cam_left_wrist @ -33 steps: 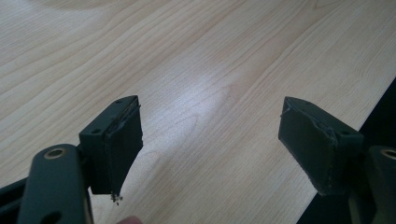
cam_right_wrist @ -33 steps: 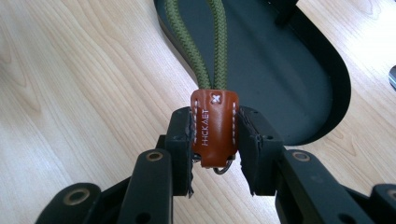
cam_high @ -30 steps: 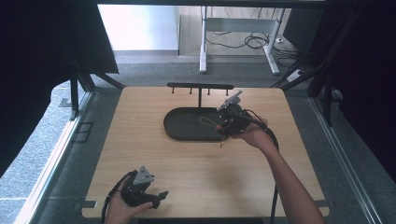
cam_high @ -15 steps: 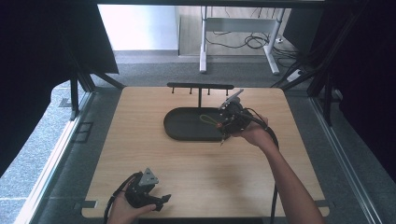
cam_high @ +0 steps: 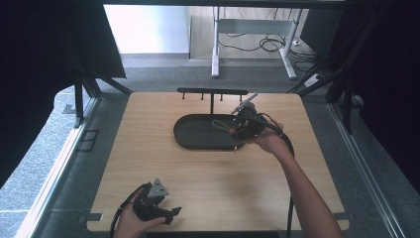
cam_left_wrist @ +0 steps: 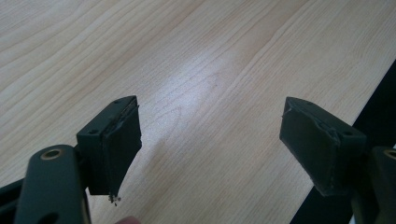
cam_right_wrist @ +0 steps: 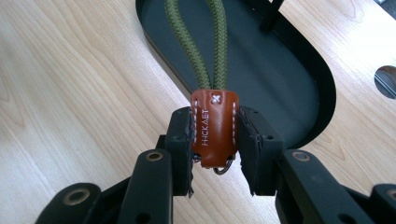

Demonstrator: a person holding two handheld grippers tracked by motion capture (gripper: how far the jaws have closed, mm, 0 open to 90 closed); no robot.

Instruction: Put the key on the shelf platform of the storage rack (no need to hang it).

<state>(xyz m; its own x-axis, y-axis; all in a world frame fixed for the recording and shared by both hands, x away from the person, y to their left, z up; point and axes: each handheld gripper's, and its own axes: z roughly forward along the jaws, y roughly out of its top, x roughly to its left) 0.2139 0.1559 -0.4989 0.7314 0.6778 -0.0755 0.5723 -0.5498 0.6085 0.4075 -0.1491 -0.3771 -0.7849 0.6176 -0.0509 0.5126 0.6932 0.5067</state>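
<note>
Cord loop [cam_right_wrist: 198, 51] lengthwise toward tray [cam_right_wrist: 299, 79]

Bare wooden table [cam_high: 208, 178] lies open between my two hands. Ahead, the black oval tray [cam_high: 198, 133] and, behind it, the black hook rack [cam_high: 213, 92] block the far middle. Either side of them stays passable.

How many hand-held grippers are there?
2. The left hand-held gripper is at the table's near edge. The right hand-held gripper holds a brown leather tab at the black tray.
</note>
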